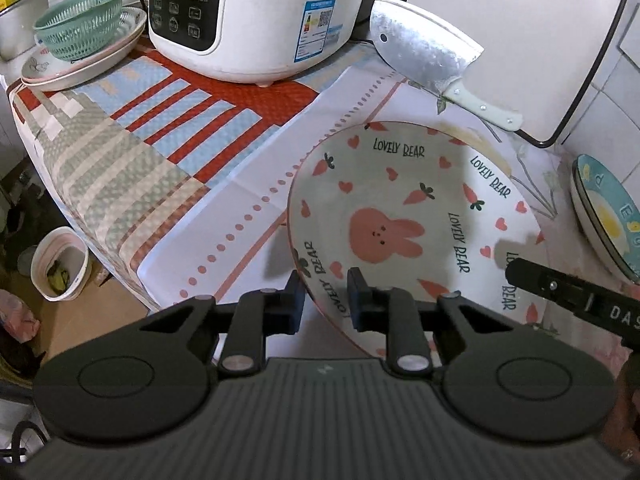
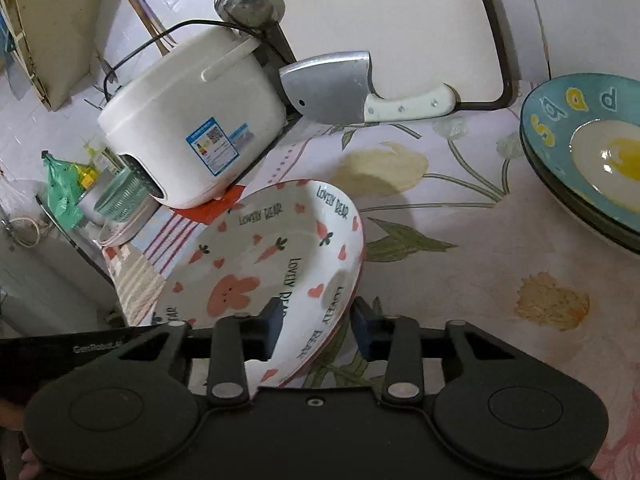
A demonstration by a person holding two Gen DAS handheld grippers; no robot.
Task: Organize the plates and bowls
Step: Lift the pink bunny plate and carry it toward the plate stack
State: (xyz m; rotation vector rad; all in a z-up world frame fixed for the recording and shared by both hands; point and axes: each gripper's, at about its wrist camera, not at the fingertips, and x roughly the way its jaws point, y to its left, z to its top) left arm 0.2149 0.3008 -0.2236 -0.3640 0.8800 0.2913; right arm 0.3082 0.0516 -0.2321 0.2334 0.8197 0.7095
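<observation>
A white "Lovely Bear" plate (image 1: 400, 216) with a pink rabbit, hearts and carrots is held tilted above the flowered tablecloth. My left gripper (image 1: 322, 300) is shut on its near-left rim, one finger on each side. My right gripper (image 2: 314, 326) is shut on the opposite rim of the same plate (image 2: 256, 264). Its finger (image 1: 560, 292) shows at the right of the left wrist view. A stack of blue plates (image 2: 592, 152) with an egg picture sits at the right, also in the left wrist view (image 1: 608, 220).
A white rice cooker (image 1: 256, 16) stands at the back on a striped cloth. A cleaver (image 1: 428, 56) leans on a white cutting board (image 1: 520, 32). A green colander (image 1: 80, 24) sits on stacked plates (image 1: 84, 60) at far left. A small bin (image 1: 60, 264) is on the floor.
</observation>
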